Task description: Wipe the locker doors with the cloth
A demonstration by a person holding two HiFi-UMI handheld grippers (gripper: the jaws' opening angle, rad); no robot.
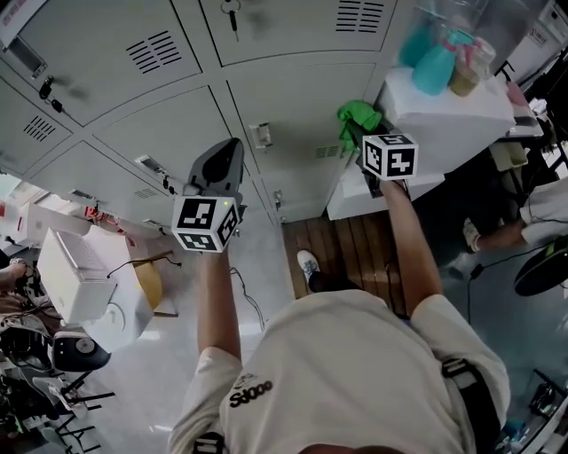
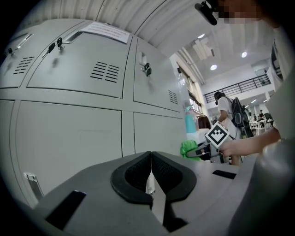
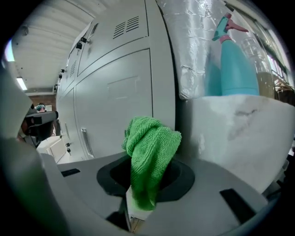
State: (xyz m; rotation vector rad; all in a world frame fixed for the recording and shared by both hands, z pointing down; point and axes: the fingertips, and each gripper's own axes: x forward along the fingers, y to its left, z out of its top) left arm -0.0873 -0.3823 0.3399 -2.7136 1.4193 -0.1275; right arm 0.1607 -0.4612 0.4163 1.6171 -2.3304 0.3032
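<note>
A green cloth [image 3: 150, 156] is pinched in my right gripper [image 3: 145, 177], which is shut on it; the cloth bunches up above the jaws. In the head view the green cloth [image 1: 358, 117] sits beside a lower locker door [image 1: 293, 115], close to it. My left gripper [image 1: 222, 168] is held out toward the grey locker doors [image 1: 169, 142] and is shut with nothing in it [image 2: 150, 177]. From the left gripper view the right gripper [image 2: 209, 146] with the cloth [image 2: 190, 148] shows to the right.
A white box [image 1: 444, 111] with a teal spray bottle [image 1: 435, 66] and other bottles stands just right of the lockers. Door handles and keys [image 1: 232, 16] stick out from the doors. A white appliance [image 1: 84, 279] and cables lie on the floor at left. A person sits at right.
</note>
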